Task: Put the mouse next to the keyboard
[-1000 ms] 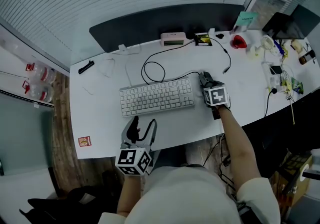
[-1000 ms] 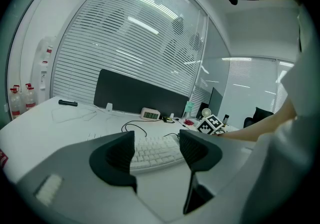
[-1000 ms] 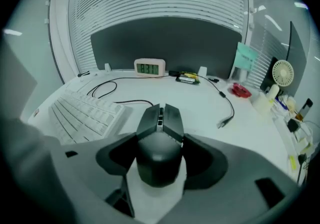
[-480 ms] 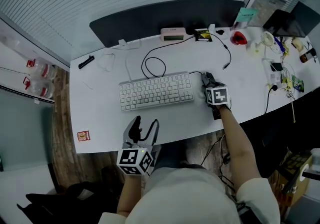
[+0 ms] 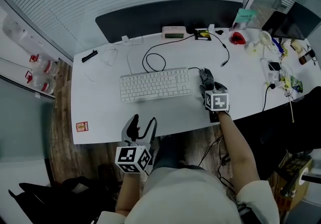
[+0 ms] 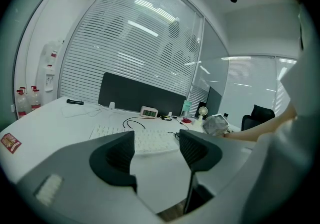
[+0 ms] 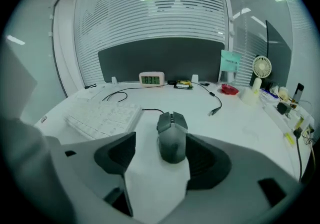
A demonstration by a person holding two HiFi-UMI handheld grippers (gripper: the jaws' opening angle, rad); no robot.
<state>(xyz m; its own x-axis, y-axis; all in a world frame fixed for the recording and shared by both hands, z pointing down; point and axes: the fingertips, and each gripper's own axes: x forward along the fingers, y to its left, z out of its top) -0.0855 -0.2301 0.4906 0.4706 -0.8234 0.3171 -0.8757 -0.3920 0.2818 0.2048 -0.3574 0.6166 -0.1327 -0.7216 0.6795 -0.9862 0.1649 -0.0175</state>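
Grey mouse partly behind right gripper

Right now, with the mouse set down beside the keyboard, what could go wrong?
The right tongs have just been opening, but the mouse lies between them, close to one jaw. A sideways drift while pulling back could probably drag it away from the keyboard. Its cable runs past the keyboard's corner and might snag on the tongs.

The dark grey wired mouse lies flat on the white table, just beside the keyboard's right end. The keyboard is white, compact and lies flat.
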